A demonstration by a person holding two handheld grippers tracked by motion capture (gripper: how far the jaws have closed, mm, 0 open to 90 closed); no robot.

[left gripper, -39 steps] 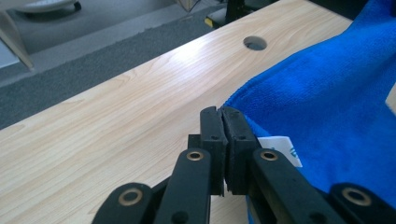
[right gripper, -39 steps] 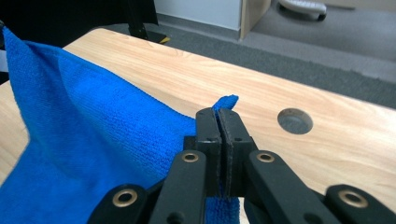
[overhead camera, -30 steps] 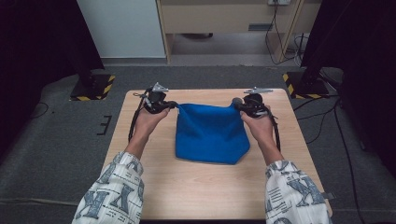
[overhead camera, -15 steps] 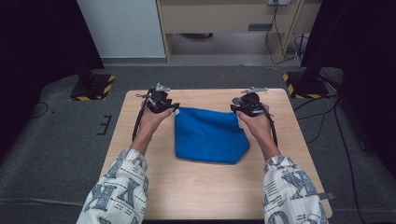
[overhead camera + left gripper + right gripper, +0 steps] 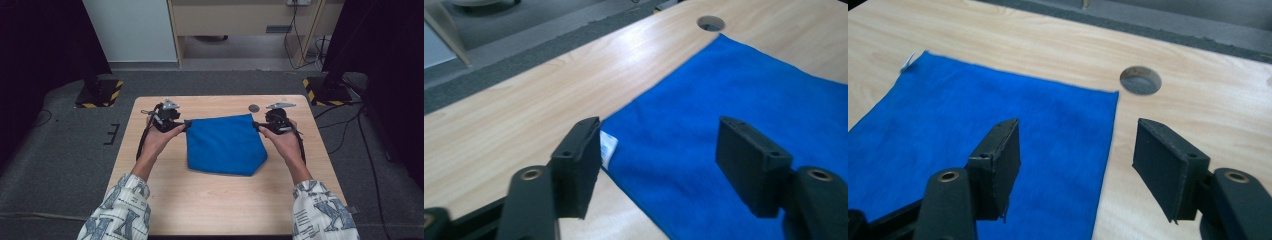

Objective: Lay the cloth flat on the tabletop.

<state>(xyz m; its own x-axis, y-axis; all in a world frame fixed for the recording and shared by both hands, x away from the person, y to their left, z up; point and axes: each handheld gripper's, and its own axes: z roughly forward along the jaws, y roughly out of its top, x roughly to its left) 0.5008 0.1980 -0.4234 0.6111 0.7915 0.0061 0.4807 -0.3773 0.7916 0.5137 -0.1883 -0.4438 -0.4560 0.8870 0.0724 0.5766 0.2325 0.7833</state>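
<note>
A blue cloth [image 5: 225,145] lies flat on the wooden table [image 5: 220,200], folded, with its near edge coming to a blunt point. My left gripper [image 5: 184,125] sits at the cloth's far left corner, jaws open over the corner and its white tag [image 5: 608,147]. My right gripper [image 5: 256,126] sits at the far right corner, jaws open astride the cloth's right edge [image 5: 1105,150]. In the left gripper view the cloth [image 5: 734,115] spreads between the fingers [image 5: 576,165]. Neither gripper holds anything.
A round cable hole [image 5: 254,108] is in the table just beyond the cloth's far right corner, also seen as a hole [image 5: 1140,80] in the right gripper view. Grey carpet and stand bases with striped tape [image 5: 97,95] surround the table.
Both grippers lowered the cloth's far edge onto the table and let go; their jaws now stand open. The cloth lies flatter and wider than before.
</note>
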